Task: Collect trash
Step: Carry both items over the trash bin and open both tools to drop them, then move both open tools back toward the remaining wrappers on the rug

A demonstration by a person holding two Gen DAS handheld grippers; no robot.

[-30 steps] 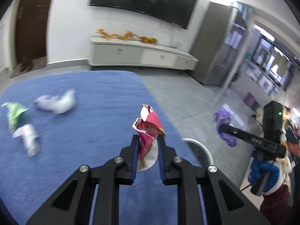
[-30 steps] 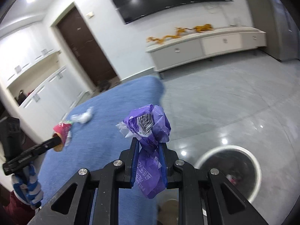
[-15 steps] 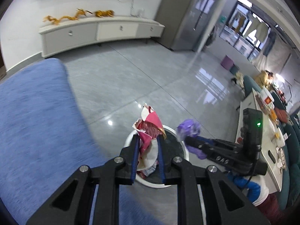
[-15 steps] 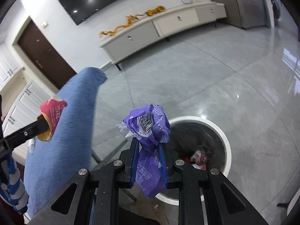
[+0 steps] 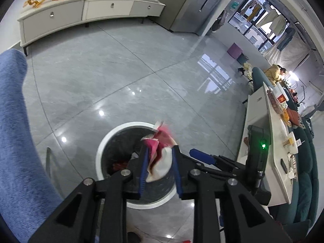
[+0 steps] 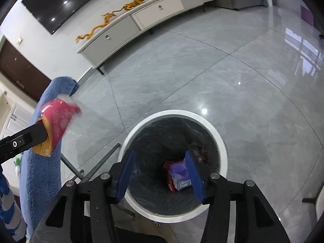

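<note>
A round white-rimmed trash bin with a black liner stands on the grey floor. My left gripper holds a crumpled red and white wrapper over the bin; its jaws look slightly spread and the wrapper is blurred. The same wrapper shows at the left of the right wrist view. My right gripper is open and empty above the bin. A purple wrapper lies inside the bin among other trash.
The blue-covered table is at the left, with a metal leg next to the bin. A long white cabinet stands against the far wall. A white counter and teal sofa are at the right.
My right gripper opened and the purple wrapper dropped into the bin. Both grippers moved further over the bin. My left gripper's jaws have widened around the red wrapper.
</note>
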